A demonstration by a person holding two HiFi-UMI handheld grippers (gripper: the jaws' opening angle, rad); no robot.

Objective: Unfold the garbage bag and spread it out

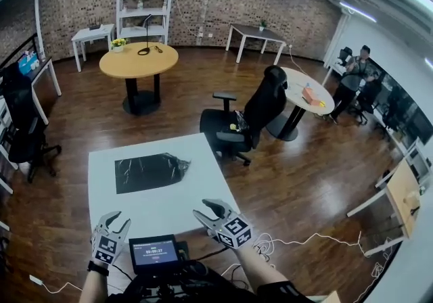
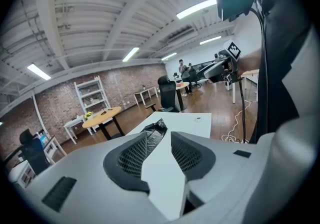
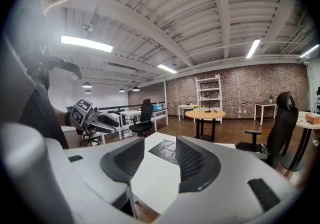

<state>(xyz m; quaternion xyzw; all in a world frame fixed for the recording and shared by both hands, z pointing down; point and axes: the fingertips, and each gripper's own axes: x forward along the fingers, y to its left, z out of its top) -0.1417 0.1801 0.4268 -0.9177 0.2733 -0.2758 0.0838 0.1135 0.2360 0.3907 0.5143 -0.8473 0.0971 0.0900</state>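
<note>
Currently we hold the left gripper and right gripper at the white table's near edge. Both sets of jaws stand apart, empty. The black garbage bag lies flat mid-table, well apart from the 2.

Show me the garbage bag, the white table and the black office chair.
garbage bag (image 1: 149, 172), head view, middle of the flat black sheet.
white table (image 1: 177, 212), head view, bare top nearer the person.
black office chair (image 1: 269, 100), head view, its backrest.
</note>
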